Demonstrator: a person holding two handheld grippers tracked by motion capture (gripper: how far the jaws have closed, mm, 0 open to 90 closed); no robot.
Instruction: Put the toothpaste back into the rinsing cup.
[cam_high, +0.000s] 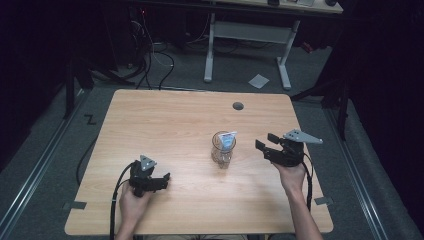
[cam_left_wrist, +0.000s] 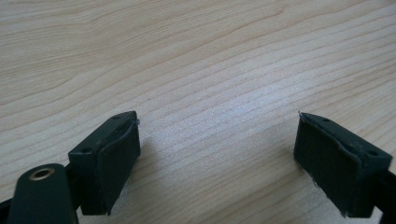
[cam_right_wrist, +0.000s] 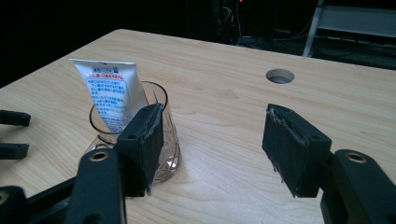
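Observation:
A clear glass tumbler (cam_high: 222, 152) (cam_right_wrist: 166, 154) stands upright near the middle of the table, with a white tube (cam_high: 226, 139) (cam_right_wrist: 110, 91) printed in blue and red standing in it. My right gripper (cam_high: 267, 141) (cam_right_wrist: 212, 140) is open, a short way right of the glass, its jaws pointing left toward it with nothing between them. My left gripper (cam_high: 164, 181) (cam_left_wrist: 217, 163) rests low over the table at the near left, open, with bare wood between its jaws. In the right gripper view the left gripper's fingertips (cam_right_wrist: 14, 118) poke in at the far left.
The wooden table (cam_high: 165, 125) has a round cable hole (cam_high: 238, 106) (cam_right_wrist: 280, 76) at the back right. Beyond the table's far edge stand a white desk frame (cam_high: 247, 35), loose cables on the grey floor and a paper scrap (cam_high: 258, 80).

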